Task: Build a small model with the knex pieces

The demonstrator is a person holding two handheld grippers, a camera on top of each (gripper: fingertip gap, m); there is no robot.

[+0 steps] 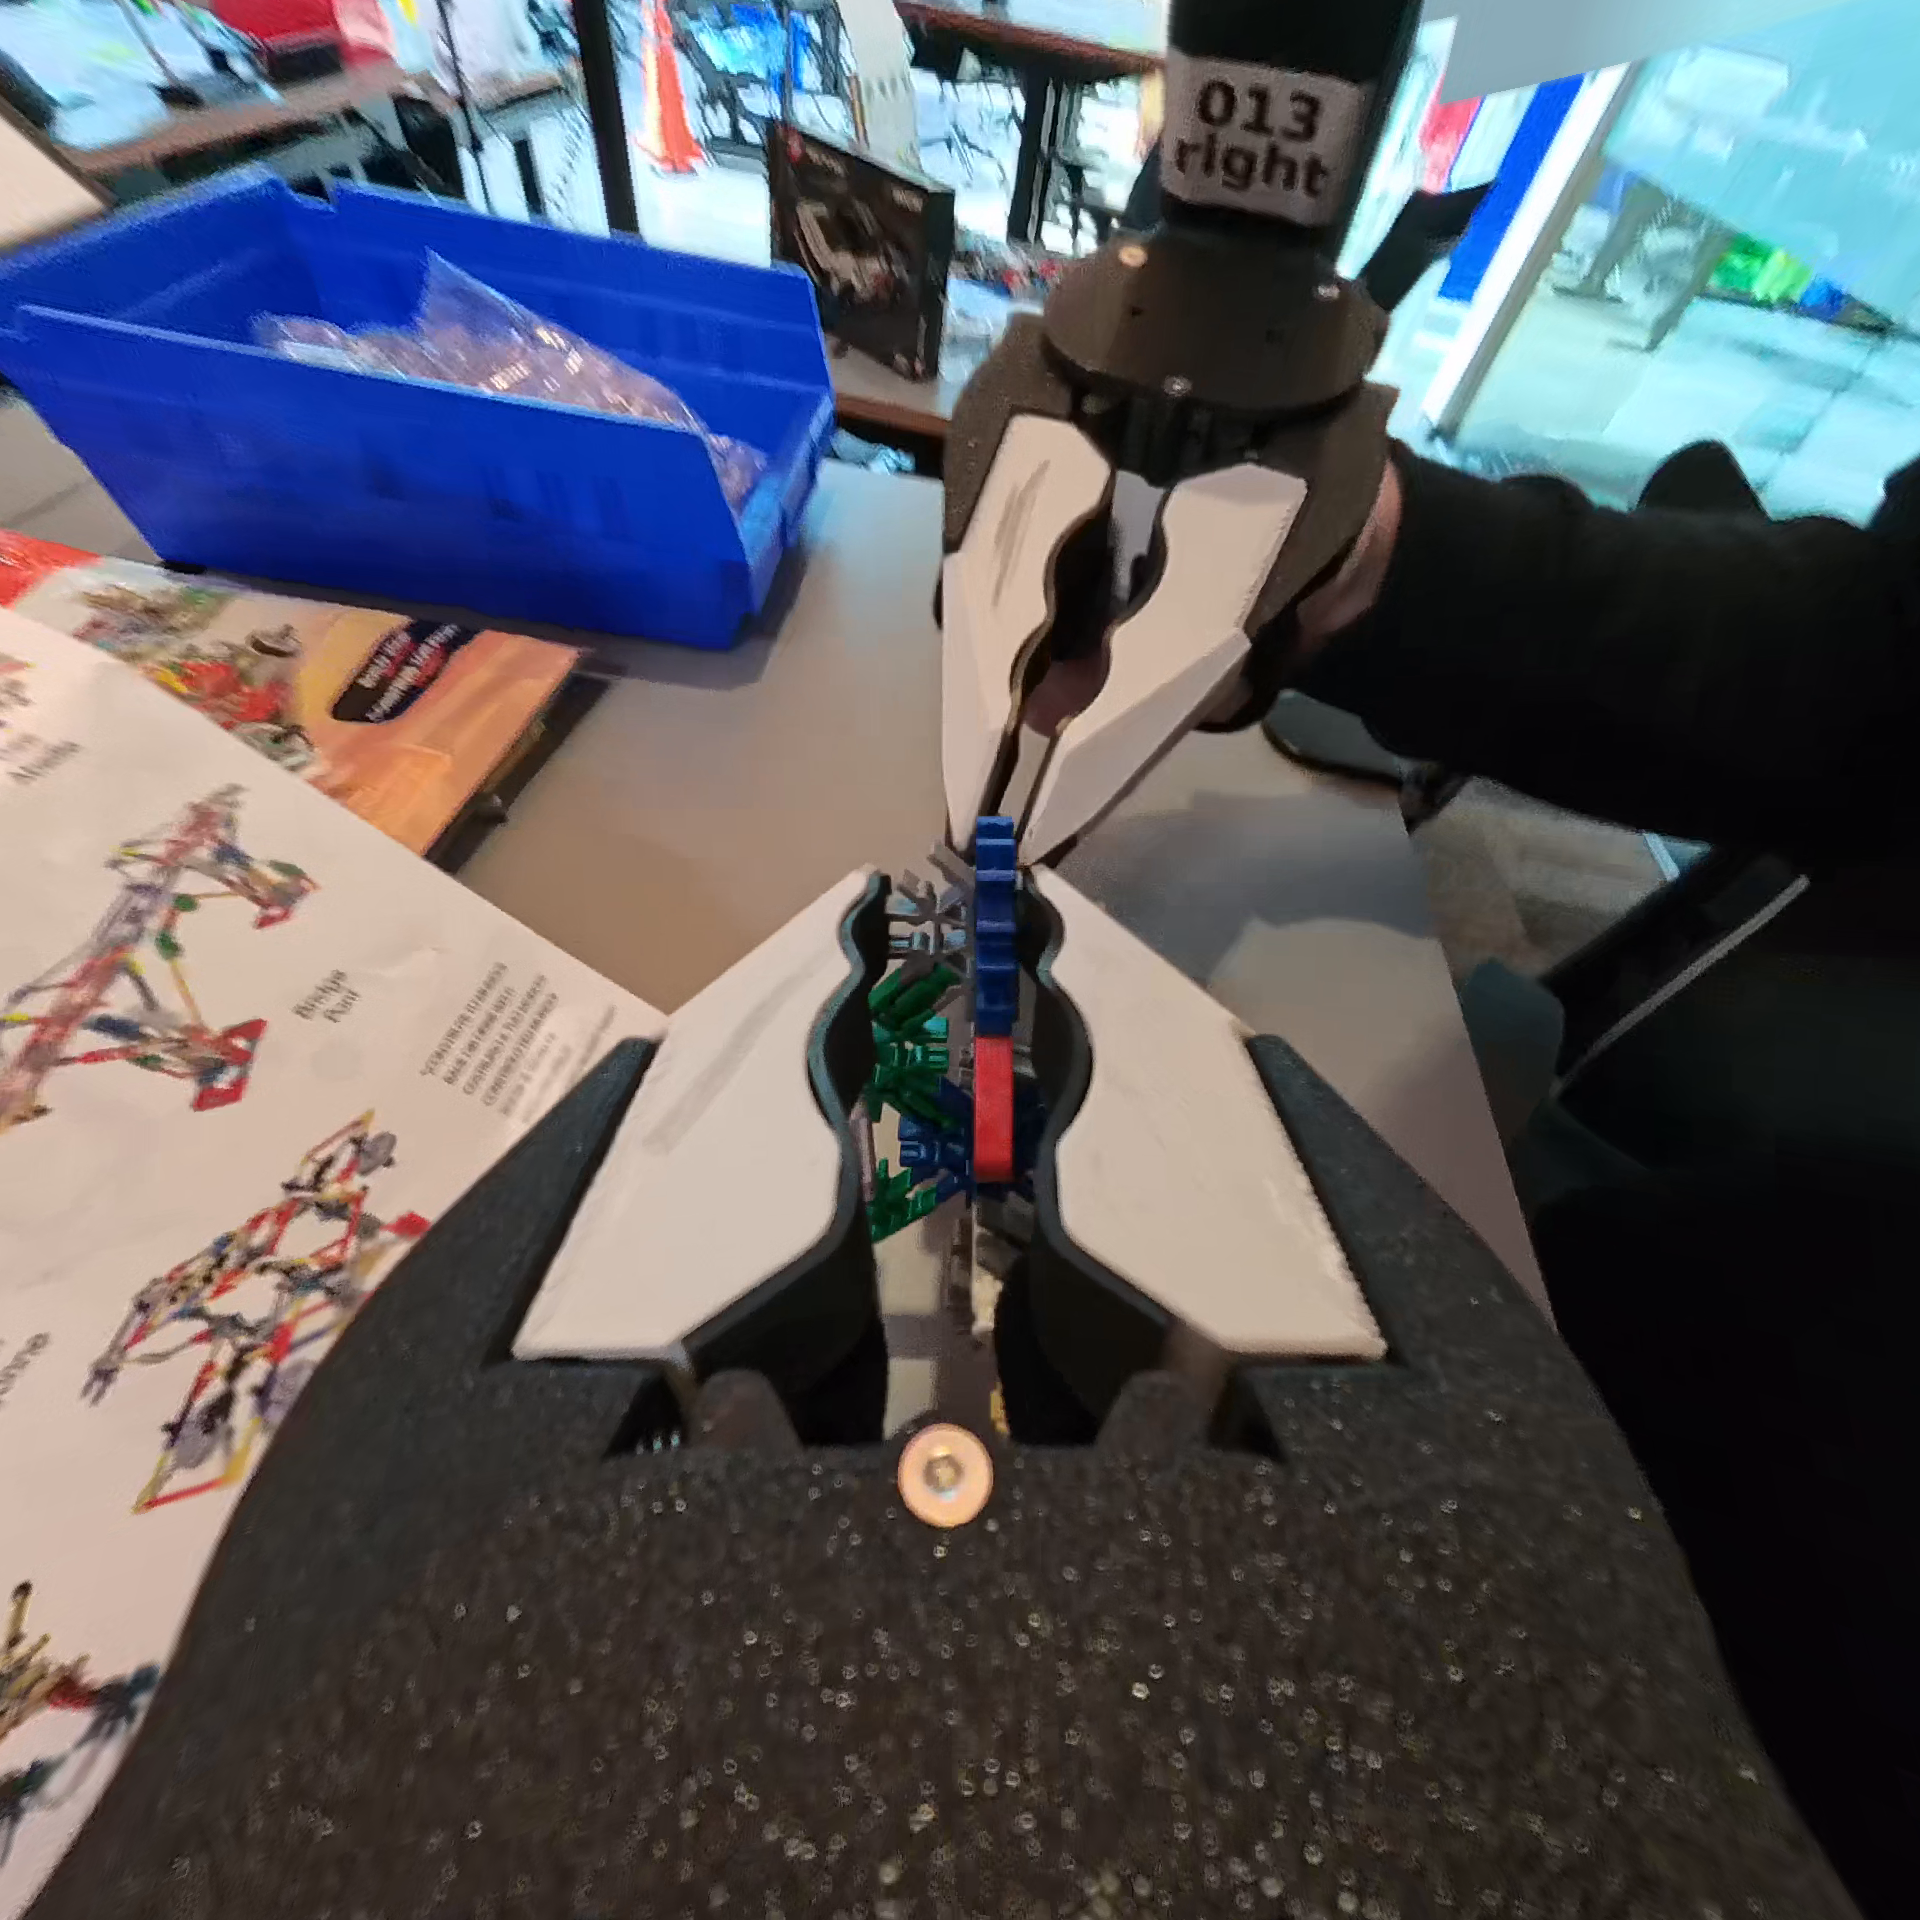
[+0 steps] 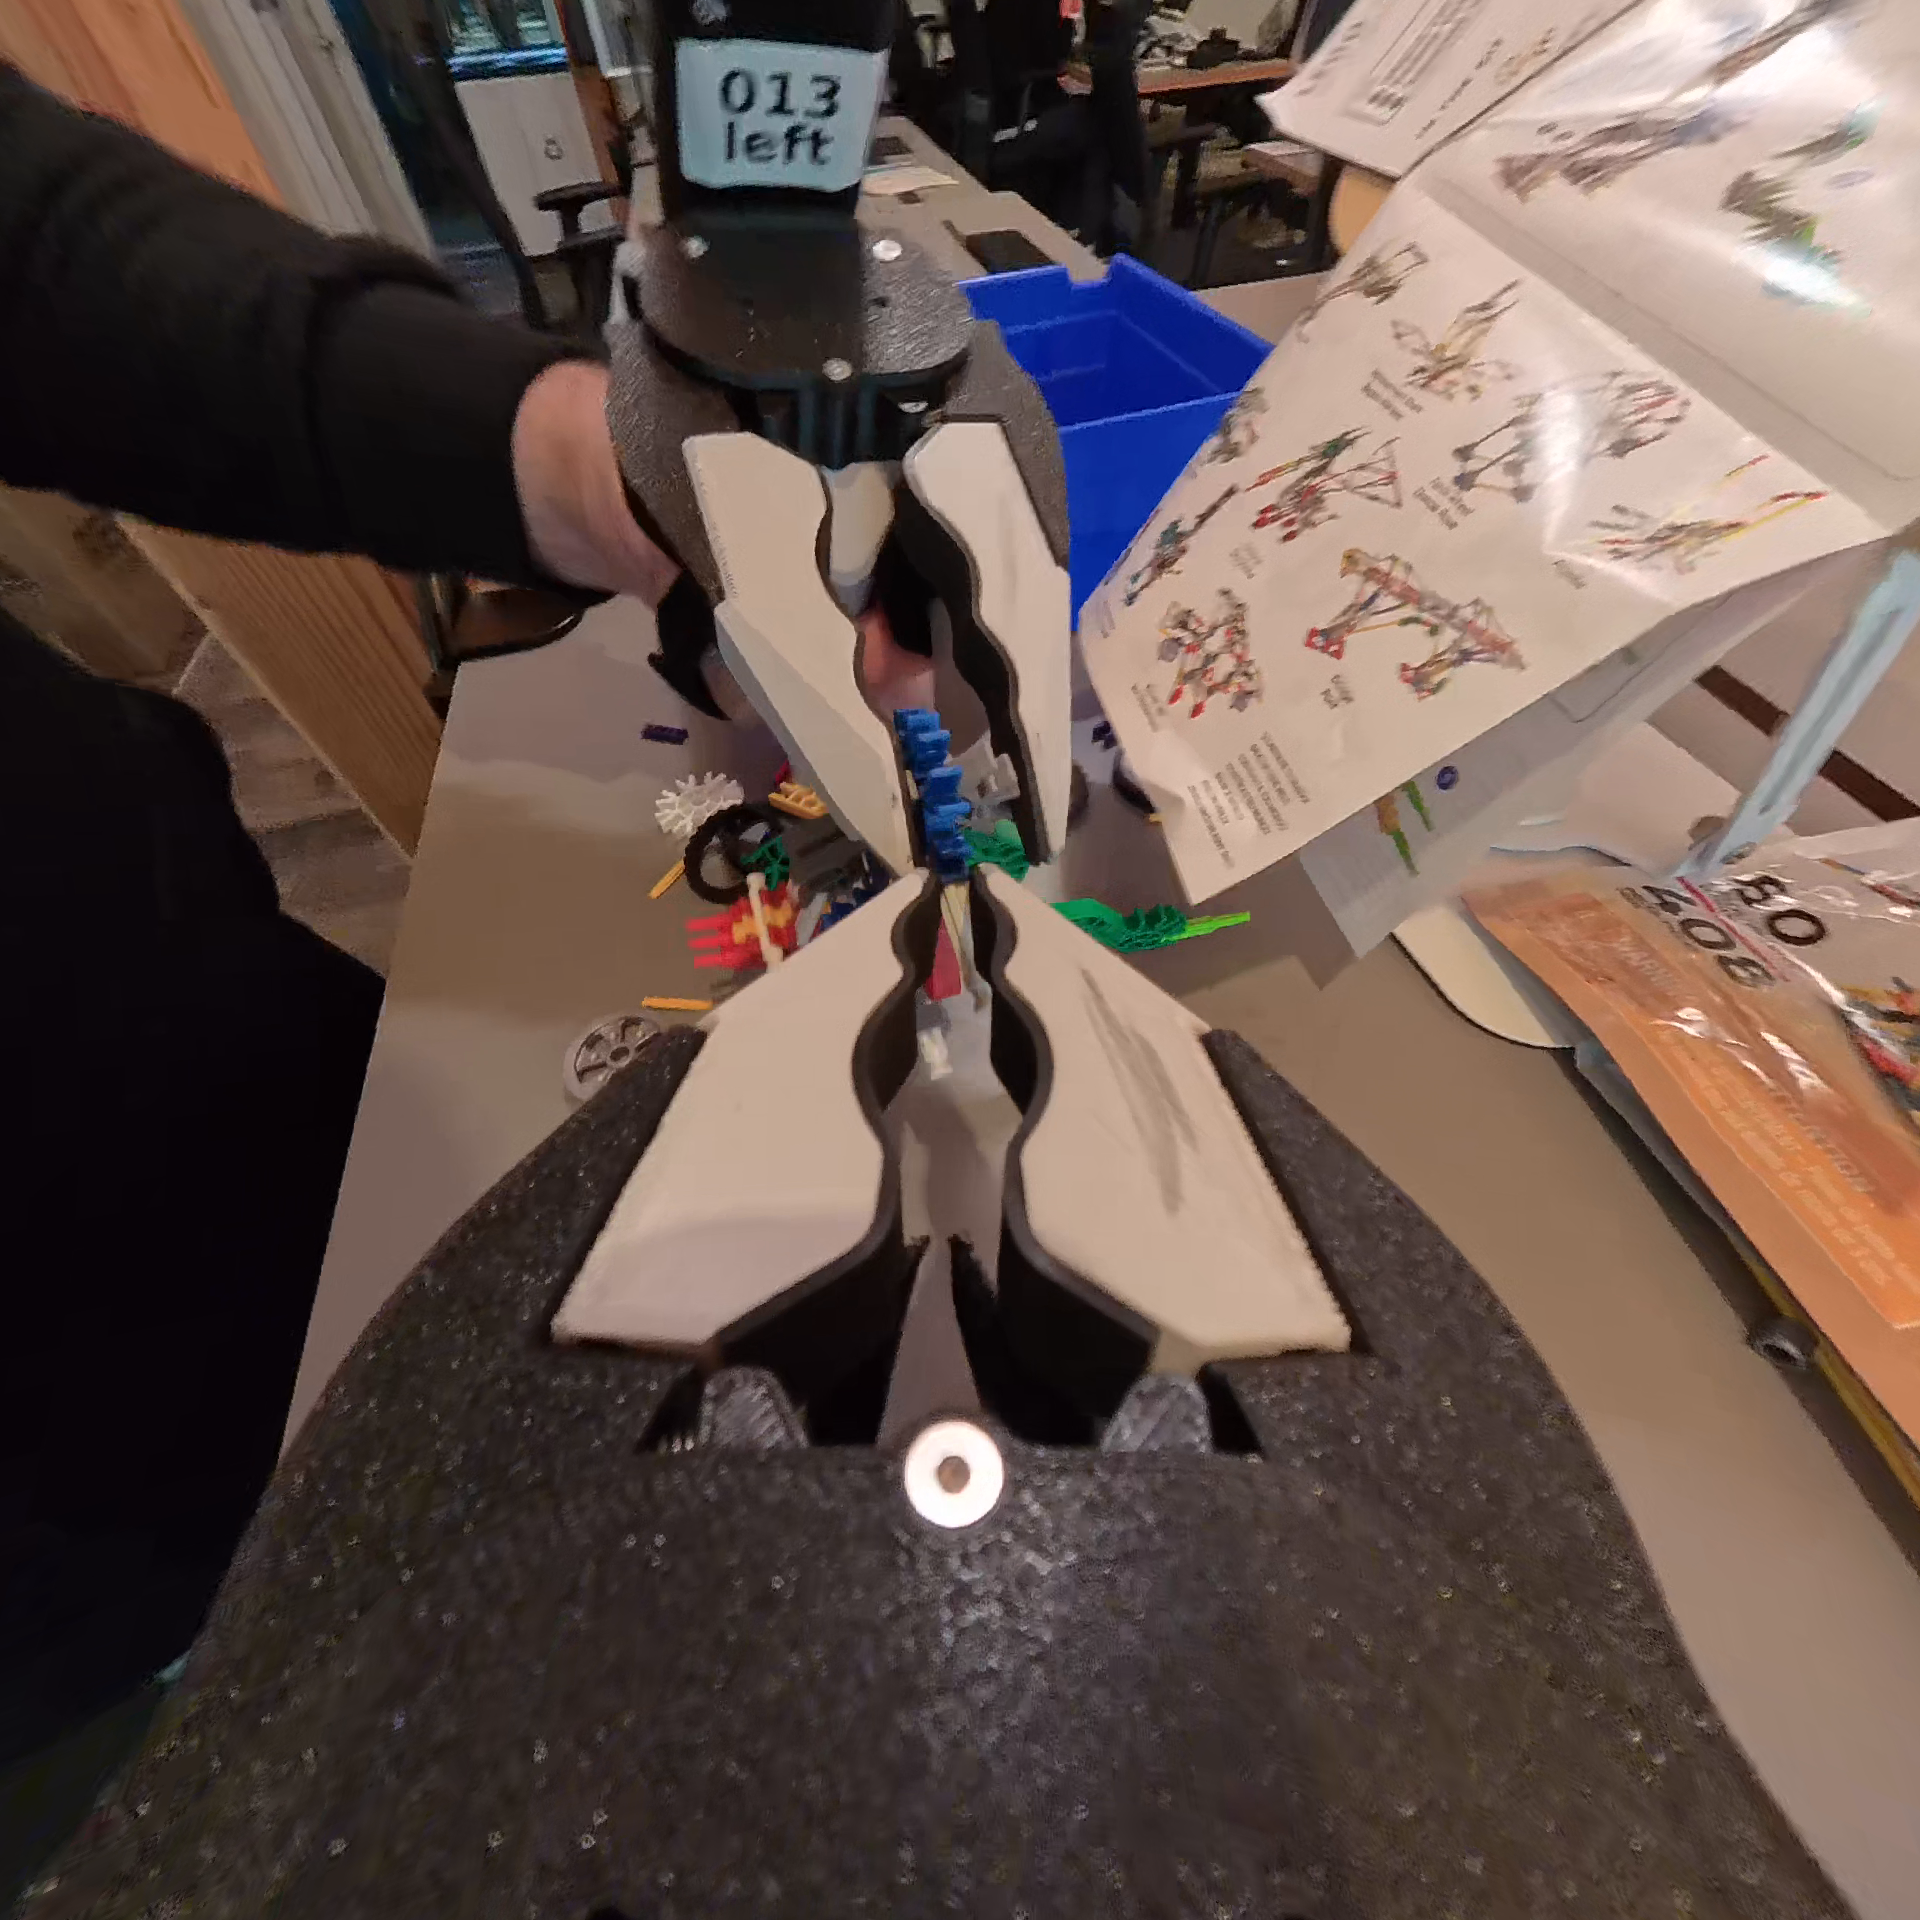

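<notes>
Blue gear (image 1: pixel 994 914) gripped by left gripper (image 1: pixel 951 883), loose parts (image 2: pixel 748 873) only in right view

On the table (image 1: pixel 727 748), a storage bin (image 1: pixel 447 488) stands behind the instruction sheet (image 1: pixel 260 1039), with a plastic bag (image 1: pixel 520 343) inside it. The two grippers meet tip to tip above a pile of loose construction-toy pieces (image 2: pixel 748 873). A gear (image 1: pixel 994 935) sits between the left gripper (image 1: pixel 951 883) fingers, just beside the right gripper (image 1: pixel 1013 831) tips.

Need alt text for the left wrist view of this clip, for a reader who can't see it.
The left tool is shut on a blue gear joined to a red piece, while the right tool meets the gear's top from opposite. A blue bin holding a clear plastic bag sits behind on the grey table, with an instruction sheet at left.
</notes>
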